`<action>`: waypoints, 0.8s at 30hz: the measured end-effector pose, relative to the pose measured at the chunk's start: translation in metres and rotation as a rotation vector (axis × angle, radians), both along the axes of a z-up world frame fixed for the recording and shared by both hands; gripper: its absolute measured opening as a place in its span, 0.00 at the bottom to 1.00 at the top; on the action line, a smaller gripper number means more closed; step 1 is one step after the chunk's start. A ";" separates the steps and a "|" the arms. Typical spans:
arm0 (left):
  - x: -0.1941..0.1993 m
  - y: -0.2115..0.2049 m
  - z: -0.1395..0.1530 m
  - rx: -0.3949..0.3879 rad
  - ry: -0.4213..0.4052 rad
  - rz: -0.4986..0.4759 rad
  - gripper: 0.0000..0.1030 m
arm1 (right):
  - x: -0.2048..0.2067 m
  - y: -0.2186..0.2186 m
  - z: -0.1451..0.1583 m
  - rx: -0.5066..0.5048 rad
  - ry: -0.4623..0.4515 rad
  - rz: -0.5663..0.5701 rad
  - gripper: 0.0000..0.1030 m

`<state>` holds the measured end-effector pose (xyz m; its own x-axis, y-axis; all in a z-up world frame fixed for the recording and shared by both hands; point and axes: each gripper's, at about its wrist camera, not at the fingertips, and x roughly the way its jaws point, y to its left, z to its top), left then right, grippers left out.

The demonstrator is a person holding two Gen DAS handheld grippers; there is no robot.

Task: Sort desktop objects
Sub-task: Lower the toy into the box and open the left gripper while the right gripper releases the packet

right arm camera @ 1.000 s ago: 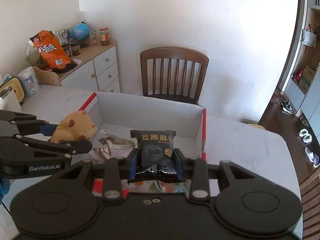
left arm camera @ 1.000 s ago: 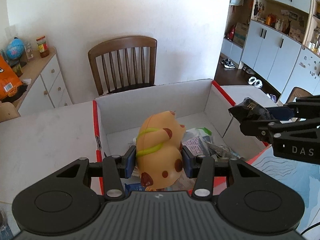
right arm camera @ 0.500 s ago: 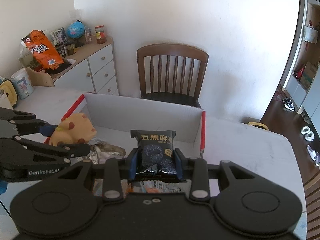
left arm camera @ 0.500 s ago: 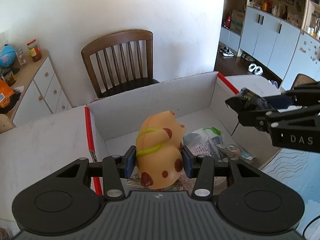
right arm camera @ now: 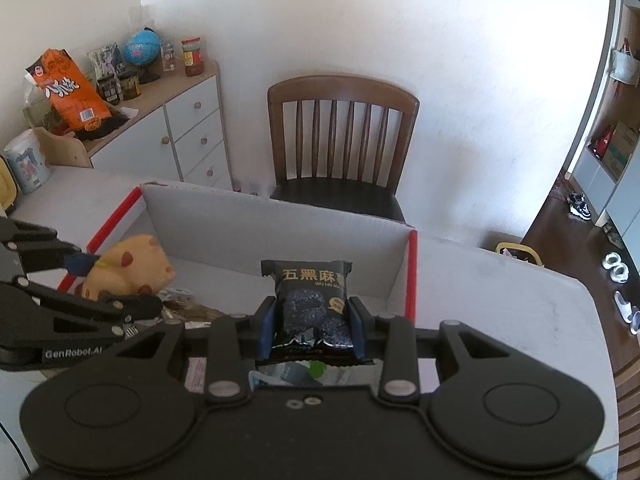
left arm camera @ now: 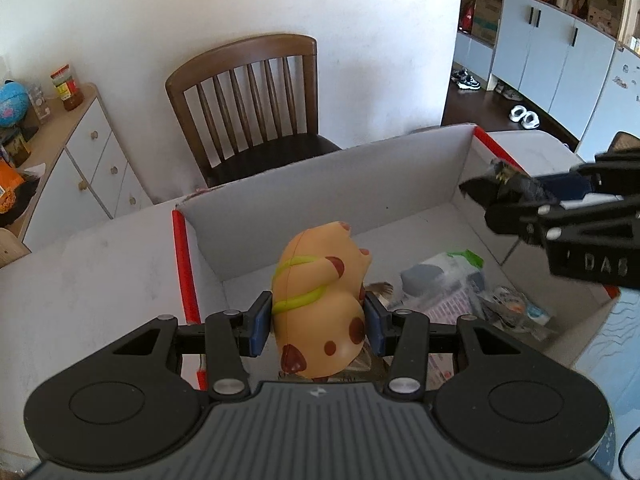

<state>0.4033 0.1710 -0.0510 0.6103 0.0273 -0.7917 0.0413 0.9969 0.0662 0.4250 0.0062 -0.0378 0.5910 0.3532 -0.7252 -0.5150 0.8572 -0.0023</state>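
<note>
Both grippers are sinking closer over the open cardboard box (left arm camera: 328,184), the left gripper (left arm camera: 318,322) clamping a spotted toy (left arm camera: 320,300), the right gripper (right arm camera: 311,328) clamping a black snack packet (right arm camera: 310,304), suggesting both drops are near.

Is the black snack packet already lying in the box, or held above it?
Held above it: the right gripper clamps the packet over the box, clear of the wrappers below.
</note>
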 end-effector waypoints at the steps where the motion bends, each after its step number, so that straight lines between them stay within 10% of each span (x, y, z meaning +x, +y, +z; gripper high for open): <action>1: 0.004 0.000 0.000 0.005 0.001 0.001 0.44 | 0.002 0.002 -0.002 0.000 0.004 0.000 0.35; 24: 0.047 0.010 -0.033 -0.026 0.106 0.002 0.45 | 0.020 0.012 -0.033 -0.026 0.080 0.009 0.33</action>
